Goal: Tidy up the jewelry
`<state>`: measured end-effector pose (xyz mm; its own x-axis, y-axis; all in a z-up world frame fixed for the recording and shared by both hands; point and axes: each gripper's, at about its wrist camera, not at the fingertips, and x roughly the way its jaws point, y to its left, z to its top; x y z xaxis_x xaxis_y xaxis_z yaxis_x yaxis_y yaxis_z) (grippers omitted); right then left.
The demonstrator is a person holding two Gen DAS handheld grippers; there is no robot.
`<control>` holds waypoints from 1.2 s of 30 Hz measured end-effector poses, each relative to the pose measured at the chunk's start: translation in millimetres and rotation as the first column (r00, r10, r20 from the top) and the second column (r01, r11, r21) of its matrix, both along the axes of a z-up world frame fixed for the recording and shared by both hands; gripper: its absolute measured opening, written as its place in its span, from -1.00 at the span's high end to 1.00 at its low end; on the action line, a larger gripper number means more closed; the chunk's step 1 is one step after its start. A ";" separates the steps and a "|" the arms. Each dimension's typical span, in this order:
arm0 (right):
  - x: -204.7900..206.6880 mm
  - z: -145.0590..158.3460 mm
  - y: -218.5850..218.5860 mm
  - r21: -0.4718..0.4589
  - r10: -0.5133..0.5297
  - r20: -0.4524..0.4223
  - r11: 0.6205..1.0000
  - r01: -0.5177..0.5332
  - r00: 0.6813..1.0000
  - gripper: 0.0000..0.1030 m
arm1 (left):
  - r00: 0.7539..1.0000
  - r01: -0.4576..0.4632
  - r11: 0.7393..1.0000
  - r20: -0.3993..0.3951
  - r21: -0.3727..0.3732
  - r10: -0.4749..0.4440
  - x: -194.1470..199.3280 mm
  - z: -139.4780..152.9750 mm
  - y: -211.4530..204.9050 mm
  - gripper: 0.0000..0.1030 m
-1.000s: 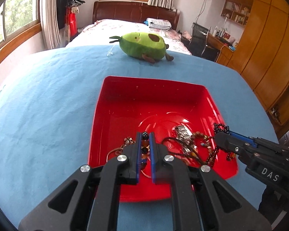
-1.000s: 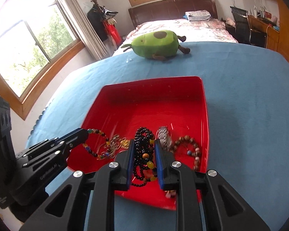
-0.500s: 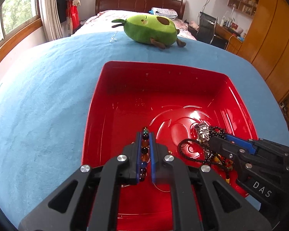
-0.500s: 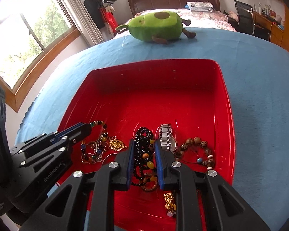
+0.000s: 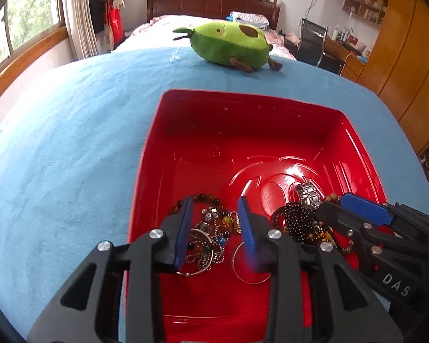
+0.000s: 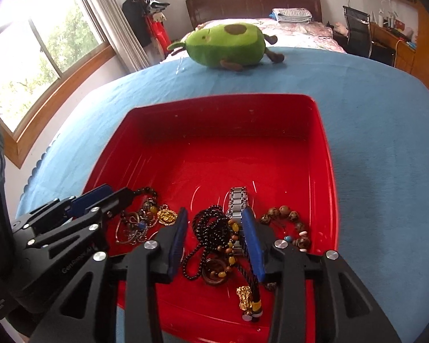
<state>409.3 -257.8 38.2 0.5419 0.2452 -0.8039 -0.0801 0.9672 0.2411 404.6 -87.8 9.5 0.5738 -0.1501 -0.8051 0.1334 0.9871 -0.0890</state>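
**Over the red tray: two open tools and a tangle waiting to happen**

Inside the red tray (image 6: 326, 154), at its near end, both tools hang with their jaws spread wide and nothing held. The left tool (image 5: 214, 214) straddles a heap of mixed bead bracelets and thin chain (image 5: 211, 228), with a plain metal bangle (image 5: 250, 265) lying just beyond its right finger. The right tool (image 6: 213, 225) straddles a black bead strand (image 6: 207, 228) looped over amber-coloured beads; a steel watch (image 6: 237, 200) lies just ahead of its right finger, and a brown wooden bead bracelet (image 6: 289, 225) sits outside that finger.

The likely trouble is snagging. The strands overlap, so closing on one could well lift its neighbours — a chain dragged up with a bracelet, or the watch hauled along by the black beads. Thin chain may also slip out from between the flat blue pads. The tools work close together over the same tray, and a careless lift could knock one against the other or tip the light tray on the blue-covered tabletop (image 6: 371, 91).

By count: two tools, one tray, one watch, one black bead strand, one wooden bead bracelet, one bangle, one gold medallion (image 6: 167, 215) — the left heap is too knotted to count piece by piece. One green avocado plush (image 6: 226, 45) rests well ahead of both tools.
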 end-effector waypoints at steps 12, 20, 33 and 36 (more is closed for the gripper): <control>-43.5 34.3 -5.1 -0.039 -0.036 0.098 0.998 0.039 0.995 -0.03 | 0.993 -0.030 0.999 0.115 0.013 0.028 -54.0 42.7 13.1 0.06; -75.4 45.9 -5.5 -0.068 -0.046 0.134 0.996 0.055 0.990 -0.41 | 0.982 -0.025 0.999 0.187 0.033 0.019 -103.1 62.5 18.3 -0.19; -110.4 57.8 -1.4 -0.118 -0.061 0.165 0.990 0.081 0.984 -0.92 | 0.962 -0.014 0.999 0.273 0.032 0.005 -151.5 84.9 26.1 -0.82; -111.5 54.8 -4.6 -0.125 -0.081 0.136 0.987 0.098 0.987 -0.92 | 0.964 -0.016 0.999 0.266 0.038 0.005 -151.0 83.6 29.3 -0.91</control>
